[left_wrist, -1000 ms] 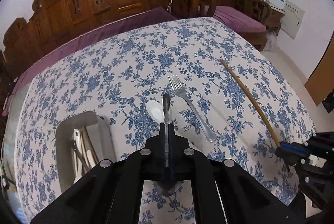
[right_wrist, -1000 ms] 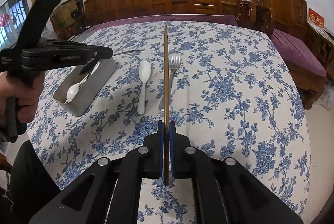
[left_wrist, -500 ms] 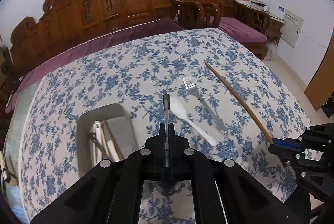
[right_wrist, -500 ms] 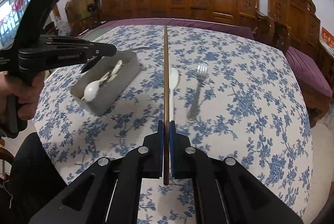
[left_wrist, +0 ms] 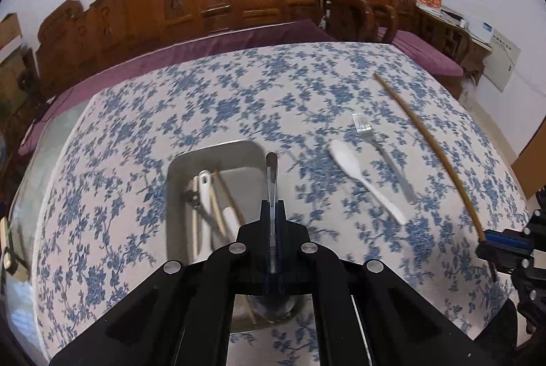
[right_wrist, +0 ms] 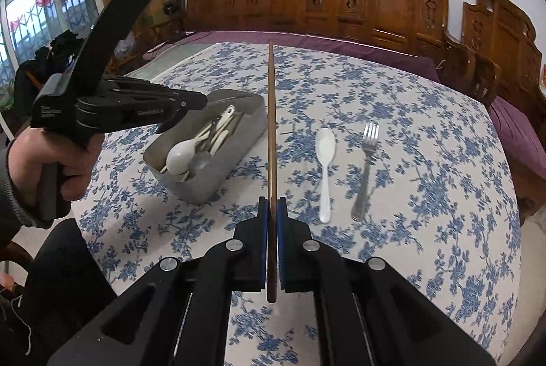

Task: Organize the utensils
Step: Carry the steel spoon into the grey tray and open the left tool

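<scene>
Gripping a metal spoon by its handle, the left tongs are pressed together on it, with the handle end poking forward past the fingertips and the bowl hanging below the tool body, over the near end of the grey metal tray. In the right wrist view the left tongs reach in from the left above that tray, carried by a hand in a grey cuff. The tray sits on the worktop, which is covered by a white cloth with blue flowers, and it already contains white spoons and wooden chopsticks lying lengthwise

The right tongs are clamped on a single wooden chopstick, which runs straight ahead above the cloth and just beside the tray's right edge; its short end sticks out behind the blue pads. From the left wrist camera the same chopstick slants across the right side of the worktop to the right tongs at the frame edge

A white spoon and a metal fork lie side by side on the cloth to the right of the chopstick, apart from each other, handles toward the person. Carved wooden seats with purple cushions stand behind the worktop
</scene>
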Motion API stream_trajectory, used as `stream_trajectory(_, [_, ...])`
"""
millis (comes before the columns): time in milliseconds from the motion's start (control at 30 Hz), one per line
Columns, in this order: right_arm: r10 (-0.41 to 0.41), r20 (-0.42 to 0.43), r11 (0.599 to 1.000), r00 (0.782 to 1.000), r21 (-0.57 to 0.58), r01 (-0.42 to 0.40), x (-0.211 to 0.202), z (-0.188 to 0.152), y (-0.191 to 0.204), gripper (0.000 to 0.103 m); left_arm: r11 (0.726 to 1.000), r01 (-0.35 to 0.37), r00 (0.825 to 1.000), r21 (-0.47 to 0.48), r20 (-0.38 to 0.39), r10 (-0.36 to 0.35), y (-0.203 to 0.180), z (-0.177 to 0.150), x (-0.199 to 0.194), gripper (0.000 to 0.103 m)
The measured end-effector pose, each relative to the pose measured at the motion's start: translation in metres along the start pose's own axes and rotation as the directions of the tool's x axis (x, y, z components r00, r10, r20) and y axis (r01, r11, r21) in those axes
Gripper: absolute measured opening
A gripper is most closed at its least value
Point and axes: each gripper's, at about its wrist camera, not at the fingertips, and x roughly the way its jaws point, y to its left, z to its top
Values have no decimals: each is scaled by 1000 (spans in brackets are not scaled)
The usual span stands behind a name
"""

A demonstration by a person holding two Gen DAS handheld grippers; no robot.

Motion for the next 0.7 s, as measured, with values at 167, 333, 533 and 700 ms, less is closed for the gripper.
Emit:
stream_trajectory(167, [13, -18, 1000, 1000, -2, -13, 14, 6, 12, 6, 999, -17, 1000, -43, -26, 16, 25, -7, 13, 2])
stream_trajectory(333, [19, -42, 1000, 999, -6, -19, 27, 5, 21, 6, 997, -30, 998, -73, -56, 26, 43, -13, 27, 2])
stream_trajectory(533, [26, -68, 1000, 997, -9, -26, 39, 2, 30, 6, 992, -47, 995, -120, -92, 36, 63, -17, 48, 2])
stream_trajectory(700, [25, -86, 1000, 996, -13, -26, 46, 0, 33, 6, 989, -49, 993, -136, -111, 34, 71, -18, 61, 3])
